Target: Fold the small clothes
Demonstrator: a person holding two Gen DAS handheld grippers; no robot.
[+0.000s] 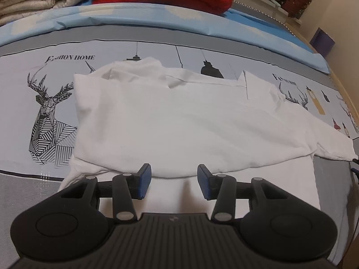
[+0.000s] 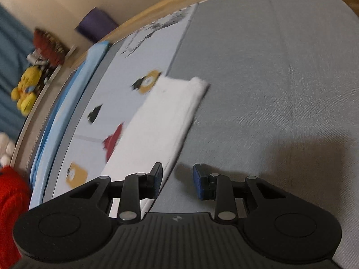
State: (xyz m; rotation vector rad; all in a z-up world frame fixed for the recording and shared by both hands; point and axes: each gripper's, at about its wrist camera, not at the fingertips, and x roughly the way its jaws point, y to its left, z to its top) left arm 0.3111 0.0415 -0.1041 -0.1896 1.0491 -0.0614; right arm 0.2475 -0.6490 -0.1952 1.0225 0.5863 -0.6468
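Bedspread [image 1: 27, 121] lies under both tilted-down claws, gaping above the white shirt [image 1: 179, 121].

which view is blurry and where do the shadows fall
Left wrist view: sharp, fisheye-curved; left gripper open over the white garment, soft shadow between its pads. Right wrist view: motion-blurred, worst on the yellow plush toy; right gripper open, dark shadow on the grey sheet.

Both the left gripper [image 1: 174, 181] and the right gripper [image 2: 177, 180] are matte black plastic with a ribbed centre plate bearing a small diamond mark, round discs either side, silver pivot pins on the linkage bars, and jaws faced with blue pads
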